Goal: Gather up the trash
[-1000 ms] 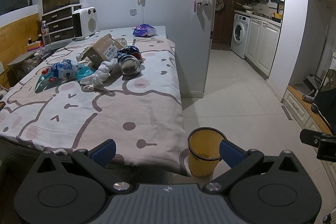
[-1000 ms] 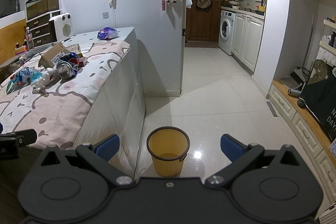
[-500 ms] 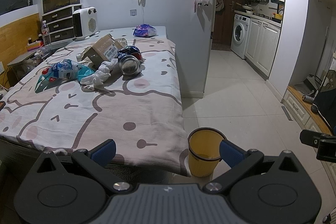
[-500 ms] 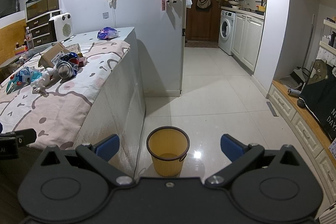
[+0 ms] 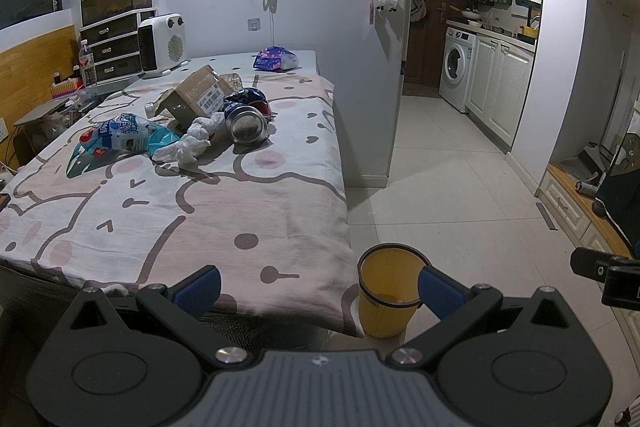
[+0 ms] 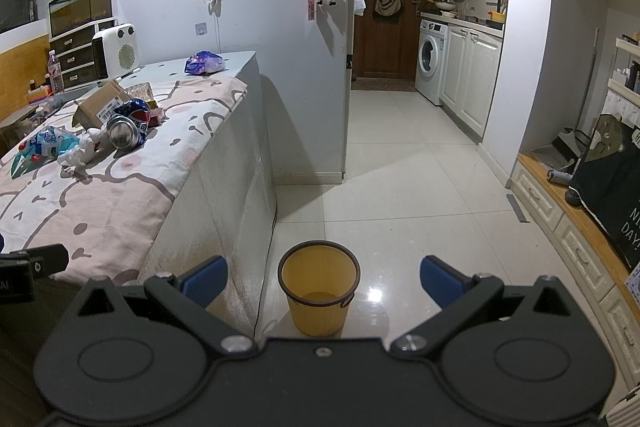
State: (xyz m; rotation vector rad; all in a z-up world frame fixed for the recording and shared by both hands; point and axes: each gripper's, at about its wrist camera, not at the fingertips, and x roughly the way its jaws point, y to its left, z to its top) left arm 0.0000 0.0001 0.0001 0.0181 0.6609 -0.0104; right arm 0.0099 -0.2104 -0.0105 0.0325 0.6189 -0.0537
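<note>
Only right wrist view shows bin (image 6: 319, 290) whole — unobstructed.

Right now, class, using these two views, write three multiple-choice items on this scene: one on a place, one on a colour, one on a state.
1. Where does the bin stand?
A. On the bed
B. On the floor beside the bed
C. In the kitchen

2. What colour is the bin?
A. Yellow
B. Green
C. White

3. How are the left tongs and right tongs set?
A. Both shut on trash
B. Left shut on the can, right open
C. Both open and holding nothing

Answers:
1 B: it sits on the tiles by the corner of the bed.
2 A: its wall is yellow under a dark rim.
3 C: each pair's blue pads stand wide apart, and the can lies on the bed.
</note>
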